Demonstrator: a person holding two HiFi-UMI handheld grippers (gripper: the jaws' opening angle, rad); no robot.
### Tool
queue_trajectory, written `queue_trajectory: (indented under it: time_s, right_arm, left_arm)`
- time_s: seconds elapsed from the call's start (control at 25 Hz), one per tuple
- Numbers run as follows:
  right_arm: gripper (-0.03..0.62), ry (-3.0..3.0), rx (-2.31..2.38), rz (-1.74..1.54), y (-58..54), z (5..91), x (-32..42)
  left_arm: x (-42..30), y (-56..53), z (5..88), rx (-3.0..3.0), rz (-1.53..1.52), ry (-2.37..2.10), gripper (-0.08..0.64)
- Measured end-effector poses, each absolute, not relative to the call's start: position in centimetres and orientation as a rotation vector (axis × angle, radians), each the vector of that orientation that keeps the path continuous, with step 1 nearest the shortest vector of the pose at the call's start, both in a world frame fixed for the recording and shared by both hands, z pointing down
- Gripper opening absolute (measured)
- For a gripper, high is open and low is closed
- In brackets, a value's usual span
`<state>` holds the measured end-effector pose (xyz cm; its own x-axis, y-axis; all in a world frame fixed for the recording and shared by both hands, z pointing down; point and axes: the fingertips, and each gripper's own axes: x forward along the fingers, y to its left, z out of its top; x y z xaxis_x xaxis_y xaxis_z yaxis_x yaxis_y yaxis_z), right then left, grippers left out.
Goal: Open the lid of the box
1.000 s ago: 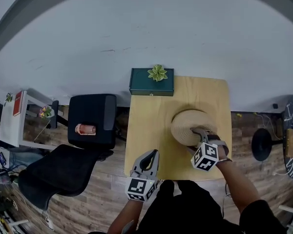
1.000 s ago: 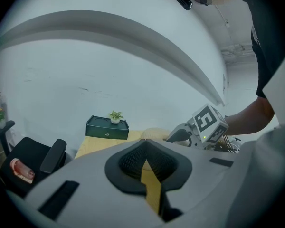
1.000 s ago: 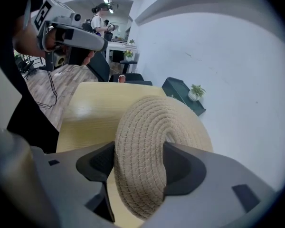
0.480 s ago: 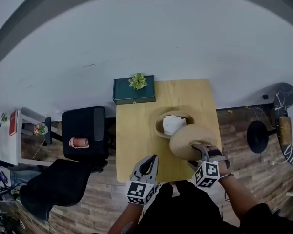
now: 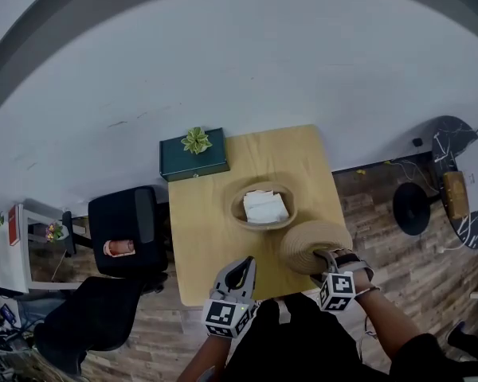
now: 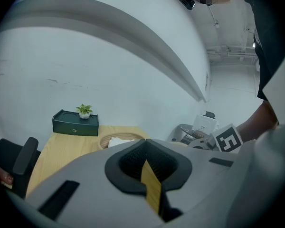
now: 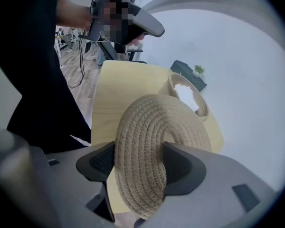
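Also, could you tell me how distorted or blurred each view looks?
Head view: strong fisheye bows the wall, table evenly lit and sharp. Left gripper view: the near left gripper is soft, dark corners. Right gripper view: woven lid crisp in the right gripper, corners vignetted.
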<state>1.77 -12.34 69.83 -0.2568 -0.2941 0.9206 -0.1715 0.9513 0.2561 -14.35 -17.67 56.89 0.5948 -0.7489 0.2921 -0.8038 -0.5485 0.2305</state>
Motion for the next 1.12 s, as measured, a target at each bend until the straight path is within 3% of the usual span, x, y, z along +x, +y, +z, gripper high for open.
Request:
queue_trajectory:
  time_s: [1.0, 1.12]
  right_arm:
    - [0.334, -1.861, 0.173, 0.046, -12.7, 76.4, 3.2]
    - [0.399, -1.87, 0.164, 0.06, -12.2, 75.7, 2.9]
  left_arm:
    - [-11.5, -17.6, 58.0, 2.414, 0.256, -1.218, 0.018]
    - [-10.2, -17.4, 57.7, 2.472, 0.306, -1.192, 0.018]
